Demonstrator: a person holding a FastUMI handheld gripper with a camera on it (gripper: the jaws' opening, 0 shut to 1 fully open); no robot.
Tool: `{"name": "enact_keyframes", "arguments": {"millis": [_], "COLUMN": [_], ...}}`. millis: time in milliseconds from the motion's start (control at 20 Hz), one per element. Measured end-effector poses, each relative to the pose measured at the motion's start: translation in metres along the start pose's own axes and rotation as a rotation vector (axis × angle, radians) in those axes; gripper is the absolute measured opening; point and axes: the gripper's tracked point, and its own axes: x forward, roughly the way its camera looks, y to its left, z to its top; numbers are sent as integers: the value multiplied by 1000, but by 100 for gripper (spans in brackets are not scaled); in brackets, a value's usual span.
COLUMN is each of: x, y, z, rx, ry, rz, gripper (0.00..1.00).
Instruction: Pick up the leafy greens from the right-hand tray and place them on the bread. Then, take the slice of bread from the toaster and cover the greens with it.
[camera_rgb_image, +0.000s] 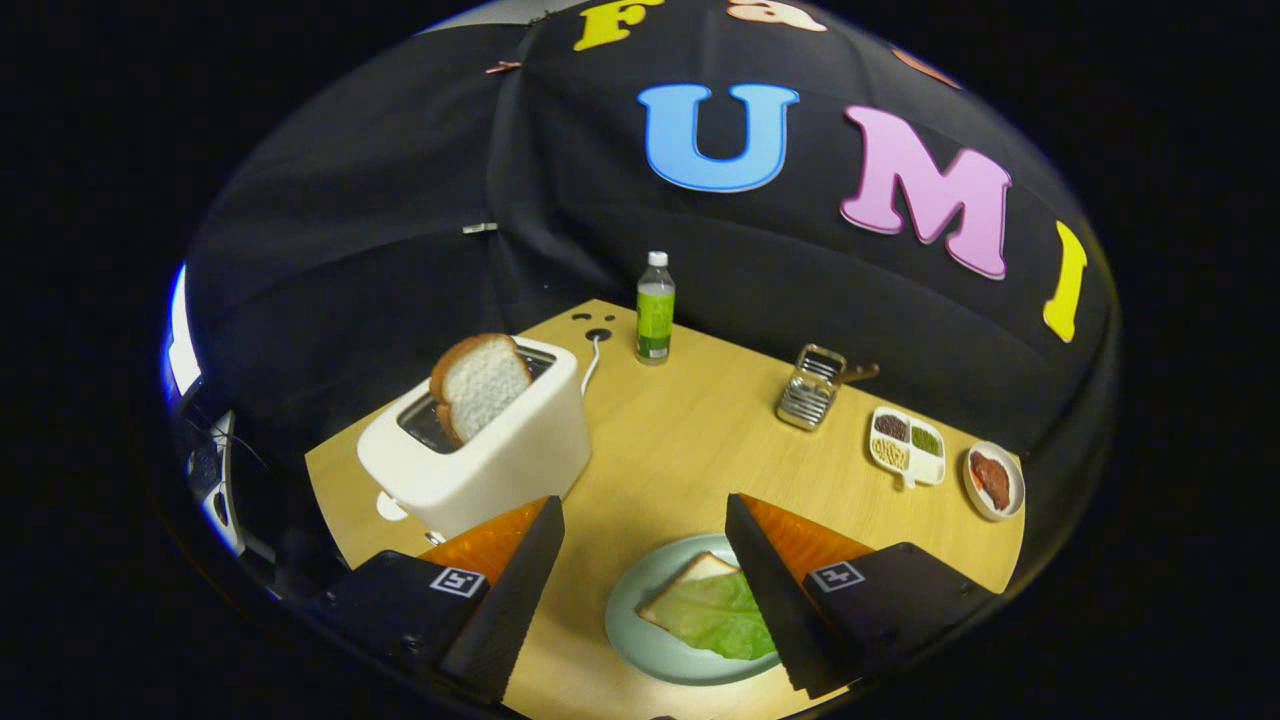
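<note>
Since the leaf (722, 612) already lies flat on the bread (690, 585) on the plate (640, 640), down between my fingers (645, 590) and partly under the right one, I think the next thing to get is the slice (482, 385) in the toaster (480, 450). My fingers are wide apart and hold nothing. The slice stands ahead of my left finger, sticking up out of the slot and leaning a bit to the side. Its long way runs up and down, and its white face looks toward me. I think it is light and soft, so a hard squeeze would squash it or tear it. I would pinch the top crust gently, one finger on each flat face, and lift straight up. It looks dry, so it should not slip. Beyond my fingers a bottle (655, 310) stands far back on the table (680, 440).
</note>
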Motion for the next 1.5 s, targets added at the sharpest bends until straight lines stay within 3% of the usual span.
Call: {"name": "enact_keyframes", "arguments": {"millis": [350, 650, 950, 1300, 1400, 1500], "x": [15, 45, 86, 109, 109, 107], "y": [70, 105, 116, 115, 117, 120], "z": [69, 81, 70, 51, 50, 47], "rx": [-56, -87, -71, -148, -147, -146], "ry": [-109, -96, -38, 0, 3, 6], "rz": [119, 157, 131, 71, 62, 57], "gripper": [98, 98, 98, 98, 92, 79]}}
